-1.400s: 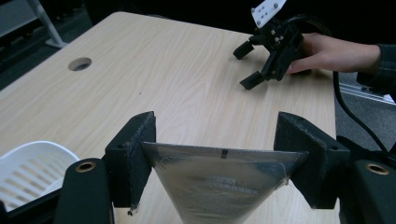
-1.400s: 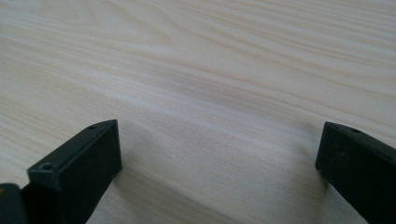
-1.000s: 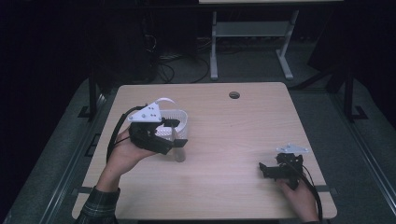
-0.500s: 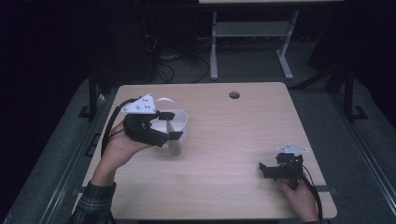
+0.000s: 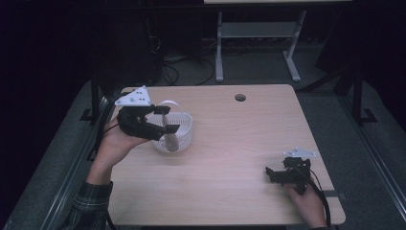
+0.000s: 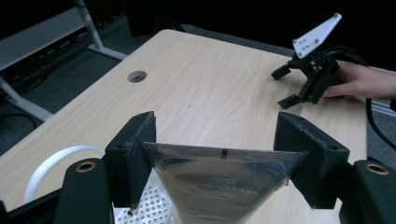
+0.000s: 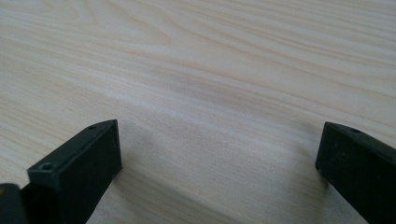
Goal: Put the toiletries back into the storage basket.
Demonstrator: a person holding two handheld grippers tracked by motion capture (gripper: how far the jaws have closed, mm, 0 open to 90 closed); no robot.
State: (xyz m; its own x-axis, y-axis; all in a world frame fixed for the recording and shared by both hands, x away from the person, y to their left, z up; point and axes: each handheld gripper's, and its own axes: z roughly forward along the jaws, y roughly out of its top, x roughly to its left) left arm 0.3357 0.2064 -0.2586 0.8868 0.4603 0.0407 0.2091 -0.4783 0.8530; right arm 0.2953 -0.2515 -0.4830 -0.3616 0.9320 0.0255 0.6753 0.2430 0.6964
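left gripper (image 5: 165, 125) pinching silver pouch (image 6: 224, 179) (over basket (image 5: 184, 129)) | right gripper (image 5: 274, 173) spread, resting on table (image 5: 230, 143)

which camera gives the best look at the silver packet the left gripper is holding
The left gripper view: the silver packet sits close up, its crimped top edge pinched between the left gripper jaws. The high view shows it small and dim, hanging over the white basket. The right gripper view looks at bare table.
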